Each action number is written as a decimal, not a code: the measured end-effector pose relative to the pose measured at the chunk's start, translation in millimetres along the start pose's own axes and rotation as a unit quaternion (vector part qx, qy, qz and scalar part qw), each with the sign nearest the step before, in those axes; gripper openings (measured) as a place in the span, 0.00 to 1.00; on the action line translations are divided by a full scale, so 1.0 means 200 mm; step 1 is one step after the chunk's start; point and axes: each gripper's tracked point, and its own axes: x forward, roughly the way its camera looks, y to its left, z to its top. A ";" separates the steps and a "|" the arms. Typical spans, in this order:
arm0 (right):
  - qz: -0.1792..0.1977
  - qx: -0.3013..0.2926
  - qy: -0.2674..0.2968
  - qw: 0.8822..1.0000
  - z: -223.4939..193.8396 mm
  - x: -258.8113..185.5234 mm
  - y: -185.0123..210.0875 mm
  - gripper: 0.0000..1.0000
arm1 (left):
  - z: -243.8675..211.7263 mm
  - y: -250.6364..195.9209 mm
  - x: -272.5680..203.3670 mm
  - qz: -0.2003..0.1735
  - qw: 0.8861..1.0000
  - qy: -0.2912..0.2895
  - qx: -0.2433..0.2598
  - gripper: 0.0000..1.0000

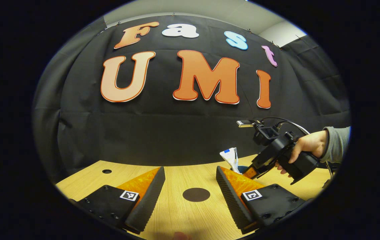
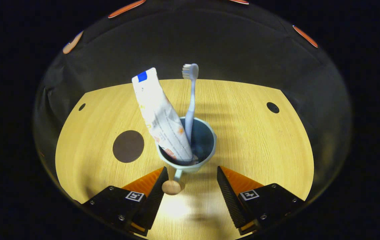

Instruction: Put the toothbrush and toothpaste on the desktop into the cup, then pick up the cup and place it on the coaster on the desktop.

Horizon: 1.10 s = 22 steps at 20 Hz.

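A pale blue cup (image 2: 206,146) stands on the wooden desktop (image 2: 260,140), holding a white toothpaste tube (image 2: 159,116) that leans left and an upright toothbrush (image 2: 191,96). My right gripper (image 2: 192,169) is open just in front of the cup. The cup's handle with its round wooden knob (image 2: 171,187) lies beside the left finger. A dark round coaster (image 2: 128,146) lies left of the cup. In the left gripper view, my left gripper (image 1: 190,168) is open low over the desktop, with the coaster (image 1: 196,194) between its fingers. The toothpaste tube (image 1: 230,158) shows behind its right finger, next to the right gripper (image 1: 251,172).
A hand in a grey sleeve (image 1: 306,145) holds the right gripper at the right side. The desktop has small round holes (image 1: 106,171) (image 2: 273,107) near its far corners. The black cloth wall stands right behind the table's far edge.
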 end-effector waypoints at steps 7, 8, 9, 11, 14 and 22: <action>-0.014 -0.004 0.042 0.999 -0.05 0.09 0.05 0.55 | -0.03 -0.03 -0.01 -0.020 1.000 0.006 -0.007 0.97; -0.015 -0.005 0.044 0.999 -0.05 0.09 0.05 0.51 | -0.04 -0.03 -0.01 -0.021 1.000 0.007 -0.008 0.97; -0.013 -0.002 0.047 0.999 -0.05 0.09 0.05 0.47 | -0.05 -0.03 -0.02 -0.020 1.000 0.008 -0.011 0.97; -0.005 0.015 0.045 0.999 -0.03 0.08 0.06 0.28 | -0.06 -0.01 -0.02 -0.017 1.000 0.012 -0.016 0.97; -0.009 0.014 0.038 0.999 -0.04 0.08 0.06 0.20 | -0.07 -0.01 -0.03 -0.016 1.000 0.017 -0.019 0.97; 0.010 0.006 0.020 1.000 -0.01 0.09 0.06 0.23 | -0.06 0.02 -0.05 -0.002 1.000 0.019 -0.024 0.97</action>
